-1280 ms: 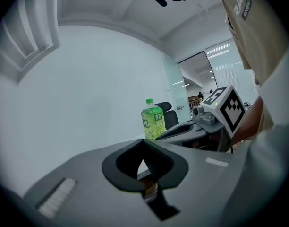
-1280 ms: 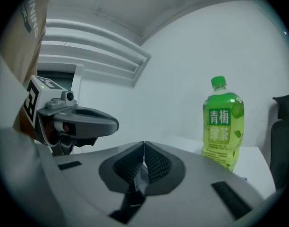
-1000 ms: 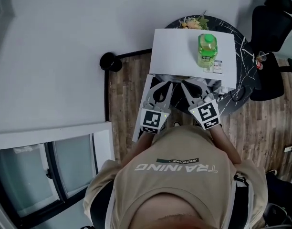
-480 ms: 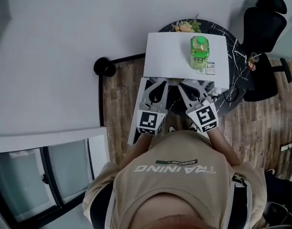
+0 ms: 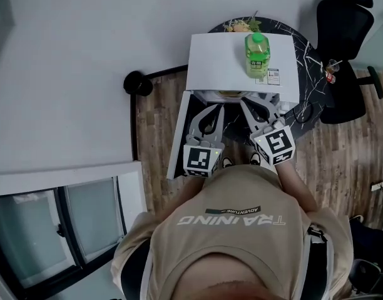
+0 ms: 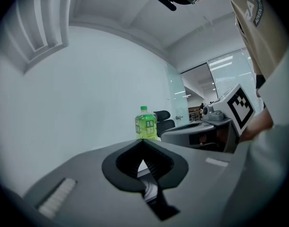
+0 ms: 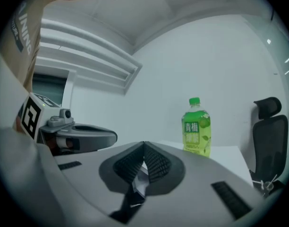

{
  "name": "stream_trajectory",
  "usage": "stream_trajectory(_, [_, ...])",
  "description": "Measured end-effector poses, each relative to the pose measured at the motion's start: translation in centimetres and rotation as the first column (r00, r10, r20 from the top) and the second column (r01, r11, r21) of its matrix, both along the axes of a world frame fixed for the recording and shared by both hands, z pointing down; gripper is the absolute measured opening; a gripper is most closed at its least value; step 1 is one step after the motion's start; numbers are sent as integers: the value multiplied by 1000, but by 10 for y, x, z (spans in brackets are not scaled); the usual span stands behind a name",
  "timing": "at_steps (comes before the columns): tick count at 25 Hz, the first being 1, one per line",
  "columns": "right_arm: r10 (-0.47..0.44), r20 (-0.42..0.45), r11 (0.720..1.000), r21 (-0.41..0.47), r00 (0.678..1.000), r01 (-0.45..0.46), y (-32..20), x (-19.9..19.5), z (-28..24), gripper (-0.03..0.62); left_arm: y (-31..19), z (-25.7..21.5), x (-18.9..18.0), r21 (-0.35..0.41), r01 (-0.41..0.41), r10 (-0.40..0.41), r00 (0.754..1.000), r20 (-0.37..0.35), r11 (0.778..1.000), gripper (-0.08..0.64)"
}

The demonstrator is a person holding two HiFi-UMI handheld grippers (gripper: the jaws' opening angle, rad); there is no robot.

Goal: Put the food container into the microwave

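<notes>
A white microwave (image 5: 216,55) stands on a round black marble table (image 5: 309,55), its door (image 5: 178,139) swung open to the left. Under the front edge of its top, a yellowish thing (image 5: 229,94) shows in the opening; it may be the food container, but too little is visible to tell. My left gripper (image 5: 214,109) (image 6: 143,143) and right gripper (image 5: 245,105) (image 7: 144,144) sit side by side at the opening. Both are shut, fingertips touching, and I see nothing clamped between them. The cavity itself is hidden.
A green drink bottle (image 5: 256,54) (image 6: 145,124) (image 7: 196,126) stands upright on the microwave top beside a small label. A dish of food (image 5: 243,25) lies behind the microwave. A black office chair (image 5: 345,17) is at the right, and a round black object (image 5: 134,83) is on the wooden floor by the wall.
The head view has shifted slightly. Both grippers stay shut in front of the microwave opening, and the right one has edged a little forward.
</notes>
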State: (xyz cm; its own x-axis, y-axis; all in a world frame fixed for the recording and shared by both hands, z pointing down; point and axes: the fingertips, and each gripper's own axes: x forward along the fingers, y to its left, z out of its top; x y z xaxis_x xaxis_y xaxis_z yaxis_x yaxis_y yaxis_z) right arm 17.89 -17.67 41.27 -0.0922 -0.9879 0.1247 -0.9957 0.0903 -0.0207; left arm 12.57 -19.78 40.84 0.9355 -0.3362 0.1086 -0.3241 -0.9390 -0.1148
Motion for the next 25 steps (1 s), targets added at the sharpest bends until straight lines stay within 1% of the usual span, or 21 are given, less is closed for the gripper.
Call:
stream_trajectory(7, [-5, -48, 999, 36, 999, 7, 2, 3, -14, 10, -3, -7, -16, 12, 47, -46, 999, -26, 999, 8])
stream_trajectory(13, [-30, -20, 998, 55, 999, 32, 3, -2, -21, 11, -1, -17, -24, 15, 49, -48, 997, -58, 999, 8])
stream_trajectory(17, [-46, -51, 998, 41, 998, 48, 2, -9, -21, 11, -13, -30, -35, 64, 68, -62, 994, -95, 996, 8])
stream_trajectory(21, [-37, -87, 998, 55, 996, 42, -4, -9, -34, 10, -39, -37, -46, 66, 91, -87, 994, -71, 994, 9])
stream_trajectory(25, [-28, -76, 996, 80, 997, 35, -16, -17, -39, 11, -54, -34, -56, 55, 94, -92, 995, -41, 994, 9])
